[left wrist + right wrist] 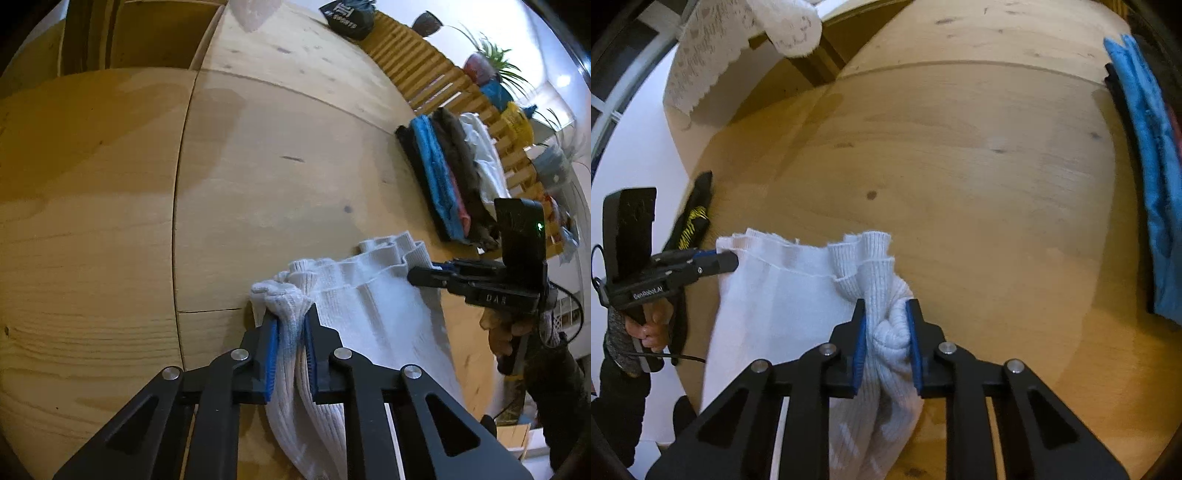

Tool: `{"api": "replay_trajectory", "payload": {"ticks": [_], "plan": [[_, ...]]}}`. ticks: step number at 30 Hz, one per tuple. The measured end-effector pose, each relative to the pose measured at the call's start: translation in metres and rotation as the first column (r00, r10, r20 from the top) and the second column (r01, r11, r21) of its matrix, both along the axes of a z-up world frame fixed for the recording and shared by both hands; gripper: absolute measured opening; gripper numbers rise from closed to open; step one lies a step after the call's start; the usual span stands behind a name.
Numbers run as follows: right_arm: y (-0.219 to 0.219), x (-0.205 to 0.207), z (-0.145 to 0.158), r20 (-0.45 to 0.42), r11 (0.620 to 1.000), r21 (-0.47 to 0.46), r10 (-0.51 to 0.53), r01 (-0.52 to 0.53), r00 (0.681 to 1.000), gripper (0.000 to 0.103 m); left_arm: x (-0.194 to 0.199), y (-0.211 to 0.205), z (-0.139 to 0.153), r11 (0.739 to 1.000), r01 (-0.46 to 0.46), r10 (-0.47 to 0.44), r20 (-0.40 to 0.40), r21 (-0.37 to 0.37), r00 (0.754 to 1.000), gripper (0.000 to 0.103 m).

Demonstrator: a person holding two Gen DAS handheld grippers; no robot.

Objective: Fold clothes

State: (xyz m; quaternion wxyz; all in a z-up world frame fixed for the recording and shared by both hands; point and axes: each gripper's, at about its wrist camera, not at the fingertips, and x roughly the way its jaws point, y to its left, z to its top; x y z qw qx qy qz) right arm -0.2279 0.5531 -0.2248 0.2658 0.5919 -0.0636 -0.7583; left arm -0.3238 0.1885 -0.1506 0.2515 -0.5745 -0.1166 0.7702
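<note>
A white ribbed knit garment (369, 306) is stretched by its top edge between both grippers above the wooden table (258, 166), and its body hangs down toward me. My left gripper (291, 313) is shut on a bunched corner of it. In the left wrist view the right gripper (413, 275) grips the far end of the same edge. In the right wrist view my right gripper (886, 303) is shut on a twisted bunch of the white garment (783, 295). The left gripper (732, 260), held by a hand, pinches the opposite corner.
A stack of folded clothes (443, 177) in black, blue, pink, brown and white lies at the table's right side by a slatted wooden rail (424, 74) with plants; its blue layer (1156, 166) shows at right. A black printed garment (690, 221) and white lace cloth (701, 62) lie at left.
</note>
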Motion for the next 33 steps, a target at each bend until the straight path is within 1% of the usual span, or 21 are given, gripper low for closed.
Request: {"api": "replay_trajectory", "payload": {"ticks": [2, 5, 8, 10, 12, 13, 15, 18, 21, 22, 24, 25, 27, 29, 30, 32, 33], "plan": [[0.005, 0.006, 0.018, -0.028, 1.000, -0.015, -0.005, 0.004, 1.000, 0.017, 0.004, -0.001, 0.015, 1.000, 0.012, -0.012, -0.022, 0.011, 1.000, 0.011], [0.010, 0.020, 0.061, -0.117, 0.999, -0.035, -0.012, 0.008, 0.993, 0.017, 0.014, 0.001, 0.053, 0.999, 0.029, -0.027, -0.092, 0.022, 0.995, 0.011], [0.010, 0.036, 0.111, -0.230, 0.998, -0.053, -0.033, 0.021, 0.973, 0.016, 0.025, 0.004, 0.094, 0.999, 0.037, -0.031, -0.171, 0.033, 0.985, 0.011], [0.015, 0.047, 0.141, -0.293, 0.996, -0.085, -0.050, 0.026, 0.955, 0.017, 0.031, 0.007, 0.112, 0.998, 0.047, -0.037, -0.199, 0.042, 0.979, 0.011], [0.024, 0.056, 0.164, -0.314, 0.994, -0.102, -0.063, 0.032, 0.947, 0.016, 0.037, 0.011, 0.128, 0.997, 0.058, -0.045, -0.222, 0.052, 0.974, 0.011], [0.026, 0.059, 0.171, -0.314, 0.993, -0.113, -0.068, 0.034, 0.947, 0.016, 0.040, 0.013, 0.136, 0.996, 0.063, -0.049, -0.233, 0.057, 0.971, 0.011], [0.025, 0.065, 0.178, -0.296, 0.988, -0.153, -0.081, 0.036, 0.952, 0.016, 0.046, 0.016, 0.153, 0.995, 0.075, -0.056, -0.256, 0.066, 0.965, 0.011], [0.024, 0.076, 0.190, -0.236, 0.967, -0.248, -0.121, 0.061, 0.964, 0.016, 0.055, 0.021, 0.177, 0.993, 0.092, -0.065, -0.289, 0.080, 0.955, 0.011], [0.025, 0.089, 0.197, -0.166, 0.943, -0.318, -0.156, 0.097, 0.974, 0.015, 0.063, 0.027, 0.201, 0.990, 0.110, -0.075, -0.323, 0.092, 0.943, 0.011], [0.022, 0.093, 0.201, -0.171, 0.945, -0.314, -0.157, 0.097, 0.973, 0.015, 0.066, 0.029, 0.209, 0.989, 0.116, -0.078, -0.334, 0.097, 0.939, 0.011], [0.014, 0.099, 0.211, -0.252, 0.967, -0.244, -0.139, 0.076, 0.958, 0.015, 0.072, 0.032, 0.226, 0.986, 0.128, -0.083, -0.356, 0.105, 0.931, 0.011], [0.016, 0.097, 0.214, -0.264, 0.970, -0.231, -0.143, 0.081, 0.954, 0.015, 0.070, 0.032, 0.230, 0.986, 0.126, -0.080, -0.354, 0.109, 0.932, 0.011], [0.023, 0.090, 0.215, -0.262, 0.968, -0.225, -0.167, 0.108, 0.951, 0.015, 0.060, 0.028, 0.230, 0.989, 0.114, -0.077, -0.337, 0.091, 0.938, 0.011], [0.028, 0.084, 0.215, -0.268, 0.971, -0.204, -0.174, 0.121, 0.948, 0.014, 0.048, 0.024, 0.225, 0.991, 0.101, -0.071, -0.297, 0.087, 0.952, 0.011], [0.030, 0.081, 0.214, -0.272, 0.973, -0.192, -0.175, 0.125, 0.946, 0.014, 0.043, 0.023, 0.222, 0.994, 0.089, -0.065, -0.290, 0.070, 0.955, 0.011], [0.031, 0.075, 0.212, -0.314, 0.982, -0.143, -0.161, 0.121, 0.936, 0.014, 0.033, 0.022, 0.216, 0.996, 0.084, -0.070, -0.296, 0.036, 0.953, 0.011], [0.032, 0.073, 0.212, -0.327, 0.985, -0.129, -0.155, 0.118, 0.932, 0.014, 0.030, 0.021, 0.214, 0.996, 0.082, -0.068, -0.301, 0.032, 0.951, 0.011]]}}
